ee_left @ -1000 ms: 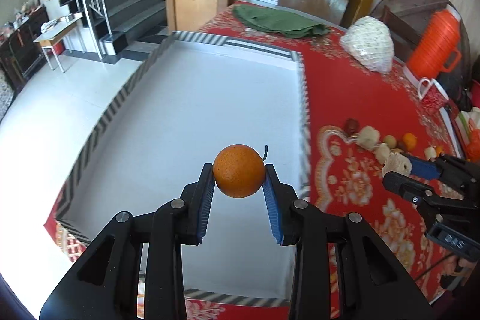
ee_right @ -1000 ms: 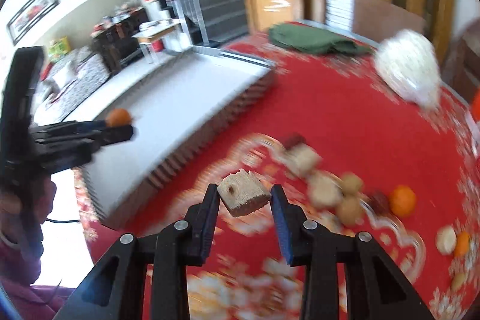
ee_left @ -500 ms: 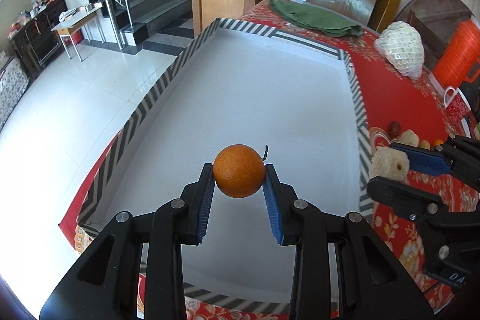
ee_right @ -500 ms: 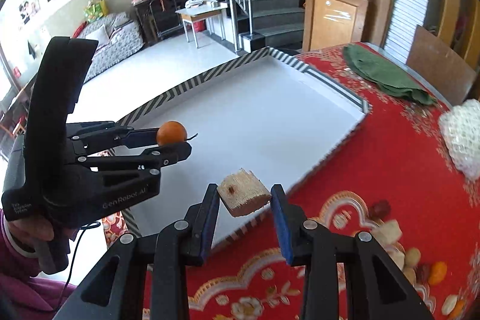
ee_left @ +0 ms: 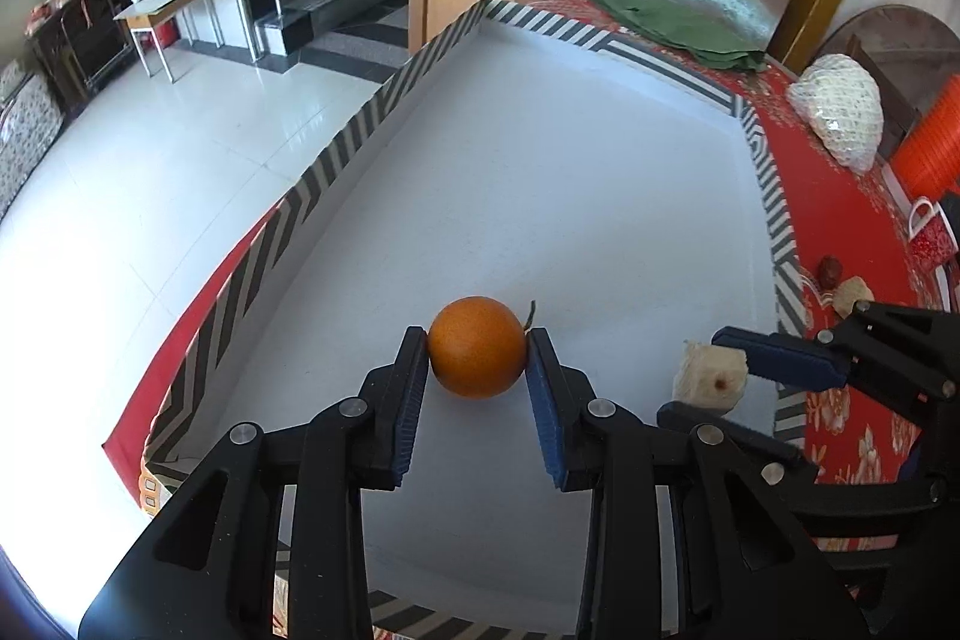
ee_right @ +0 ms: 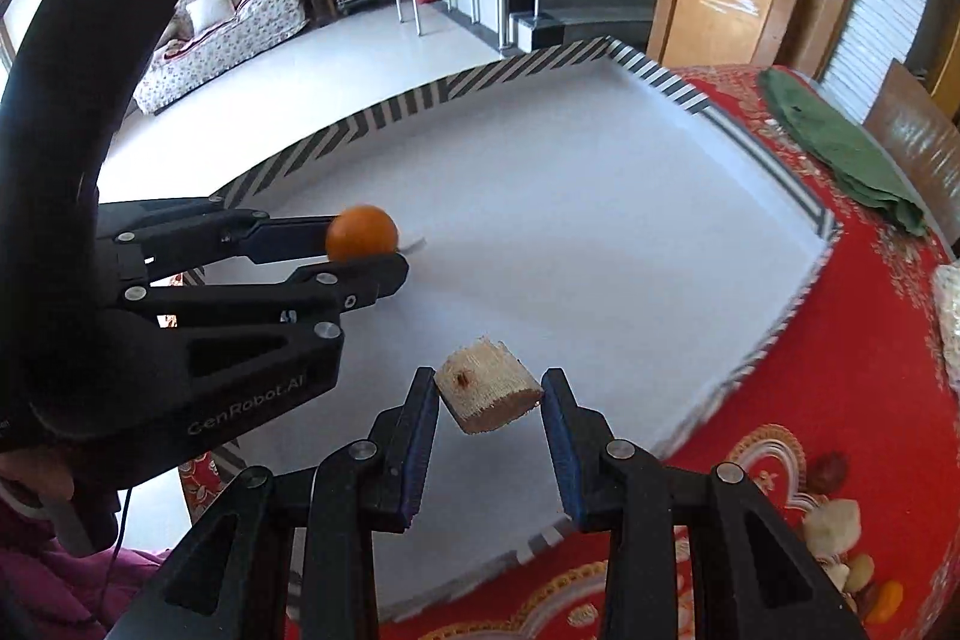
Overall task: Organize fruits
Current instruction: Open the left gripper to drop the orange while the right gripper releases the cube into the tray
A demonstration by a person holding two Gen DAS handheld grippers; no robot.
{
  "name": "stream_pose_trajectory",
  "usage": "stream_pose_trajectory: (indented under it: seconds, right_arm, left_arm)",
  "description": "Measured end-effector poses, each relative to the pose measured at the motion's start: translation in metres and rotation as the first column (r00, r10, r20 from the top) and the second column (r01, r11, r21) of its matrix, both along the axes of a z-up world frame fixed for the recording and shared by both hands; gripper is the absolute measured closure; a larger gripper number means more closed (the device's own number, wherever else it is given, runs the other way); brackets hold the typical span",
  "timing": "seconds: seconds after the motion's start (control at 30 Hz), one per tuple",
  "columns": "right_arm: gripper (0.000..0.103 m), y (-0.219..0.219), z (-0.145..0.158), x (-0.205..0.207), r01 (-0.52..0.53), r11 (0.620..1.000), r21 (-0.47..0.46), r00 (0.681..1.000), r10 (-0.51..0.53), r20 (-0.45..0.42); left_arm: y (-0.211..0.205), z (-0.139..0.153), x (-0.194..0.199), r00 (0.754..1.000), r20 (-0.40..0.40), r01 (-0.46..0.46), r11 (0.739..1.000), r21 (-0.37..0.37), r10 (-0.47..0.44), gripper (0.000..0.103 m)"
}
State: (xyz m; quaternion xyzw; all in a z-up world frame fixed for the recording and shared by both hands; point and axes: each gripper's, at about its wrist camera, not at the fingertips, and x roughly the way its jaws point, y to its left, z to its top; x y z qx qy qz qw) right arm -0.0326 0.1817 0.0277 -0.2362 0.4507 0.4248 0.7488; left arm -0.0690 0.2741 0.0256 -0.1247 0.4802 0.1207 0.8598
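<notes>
My left gripper [ee_left: 478,370] is shut on an orange [ee_left: 477,346] with a short stem and holds it low over the white floor of a big shallow tray [ee_left: 600,160] with a striped rim. The orange also shows in the right wrist view [ee_right: 362,232], in the left gripper [ee_right: 366,250]. My right gripper [ee_right: 489,394] is shut on a pale beige fruit chunk [ee_right: 487,391] above the tray's near right part. That chunk [ee_left: 711,382] and the right gripper [ee_left: 720,376] show in the left wrist view, right of the orange.
A red patterned tablecloth [ee_right: 840,340] lies under the tray. Several small fruits [ee_right: 840,538] lie right of the tray, also in the left wrist view [ee_left: 840,280]. A green cloth [ee_left: 672,22], a white mesh bag [ee_left: 840,112] and an orange container [ee_left: 930,142] stand farther back.
Both grippers have moved left and forward over the white tray, each still holding its fruit. The right gripper came off the red cloth and is now beside the left one.
</notes>
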Motion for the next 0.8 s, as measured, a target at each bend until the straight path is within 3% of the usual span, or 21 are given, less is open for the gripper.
stream_pose_trajectory:
  seconds: [0.3,0.53,0.8]
  right_arm:
    - [0.060,-0.003,0.002,-0.006,-0.002,0.998,0.055,1.000,0.003,-0.015]
    - [0.060,-0.023,0.023,-0.024,0.036,0.997,0.069,0.997,-0.041,0.070]
    - [0.056,-0.073,0.039,-0.034,0.119,0.989,0.083,0.983,-0.129,0.132]
  left_arm:
    - [0.006,0.008,-0.001,0.999,0.023,-0.041,0.999,0.005,0.041,0.053]
    - [-0.006,0.025,-0.005,0.997,0.068,-0.024,1.000,0.015,0.023,0.053]
    - [-0.041,0.044,-0.004,0.993,0.106,0.048,0.998,0.035,-0.051,0.053]
